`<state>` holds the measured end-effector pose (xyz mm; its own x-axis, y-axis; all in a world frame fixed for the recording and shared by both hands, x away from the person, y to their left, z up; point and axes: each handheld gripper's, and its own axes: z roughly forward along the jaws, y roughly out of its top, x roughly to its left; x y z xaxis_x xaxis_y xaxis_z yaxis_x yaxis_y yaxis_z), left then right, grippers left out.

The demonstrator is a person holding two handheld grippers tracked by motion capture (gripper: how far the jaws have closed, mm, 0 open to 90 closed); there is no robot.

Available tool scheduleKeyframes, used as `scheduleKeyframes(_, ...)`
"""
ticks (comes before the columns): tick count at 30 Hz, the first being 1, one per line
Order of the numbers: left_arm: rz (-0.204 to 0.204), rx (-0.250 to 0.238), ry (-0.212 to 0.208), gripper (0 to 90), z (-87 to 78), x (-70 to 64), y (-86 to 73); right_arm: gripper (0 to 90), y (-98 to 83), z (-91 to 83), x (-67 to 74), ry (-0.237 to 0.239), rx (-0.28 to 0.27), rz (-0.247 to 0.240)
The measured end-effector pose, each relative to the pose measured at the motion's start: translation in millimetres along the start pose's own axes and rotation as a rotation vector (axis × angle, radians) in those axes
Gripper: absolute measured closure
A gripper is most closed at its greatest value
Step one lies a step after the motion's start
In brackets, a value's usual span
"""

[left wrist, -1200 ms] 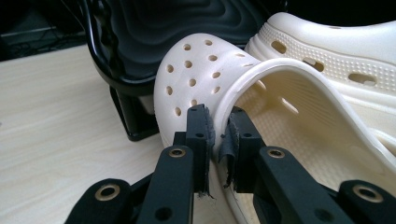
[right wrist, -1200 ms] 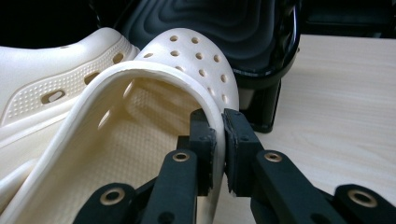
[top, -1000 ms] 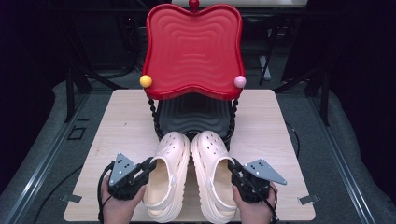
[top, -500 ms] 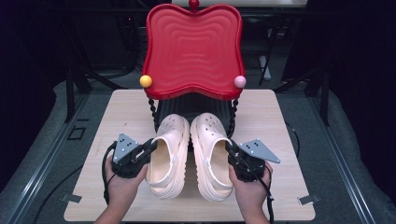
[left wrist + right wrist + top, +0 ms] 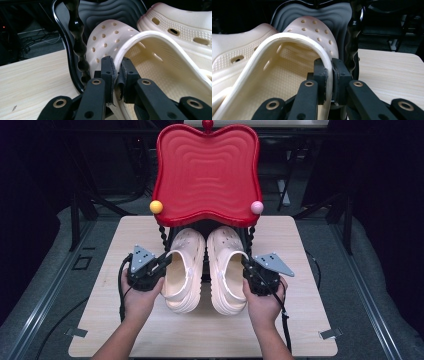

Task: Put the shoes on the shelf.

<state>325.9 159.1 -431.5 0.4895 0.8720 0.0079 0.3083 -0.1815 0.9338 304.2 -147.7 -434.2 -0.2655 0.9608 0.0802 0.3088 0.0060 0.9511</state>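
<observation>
- Cream perforated foam clogs, a pair: left clog (image 5: 184, 270) and right clog (image 5: 228, 270) lie side by side, toes pointing away from the person, noses under the upper tier of the red wavy-topped two-tier rack (image 5: 207, 170), over its black ribbed lower shelf (image 5: 117, 12).
- Left gripper (image 5: 162, 263): jaws pinched on the outer side wall of the left clog, one pad inside the rim, one outside, as the left gripper view shows (image 5: 115, 75).
- Right gripper (image 5: 246, 267): same pinch on the outer wall of the right clog, rim squeezed between the pads (image 5: 329, 75).
- Step in hand, as I judge it: sliding both clogs toes-first onto the lower shelf.
- Doing it well: keep both hands level and in step, so the pair stays parallel and touching.
- Watch the black beaded posts (image 5: 78, 47) just beside each gripper; steer the clogs between them, not into them.
- Foam wall flexes under the pinch; hold firm, avoid twisting, or the clog may tilt or slip.
- Keep the toes low enough to pass under the red tier.
- Release only once the soles rest flat on the shelf, heels clear of the pale wooden worktop (image 5: 310, 320).
</observation>
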Motion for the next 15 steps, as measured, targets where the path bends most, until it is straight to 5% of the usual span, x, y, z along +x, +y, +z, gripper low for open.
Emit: scheduleKeyframes(15, 0.0, -0.042, 0.029, 83.4, 25.8, 7.0, 21.4, 83.0, 17.4, 34.0, 1.1, -0.055, -0.028, -0.019)
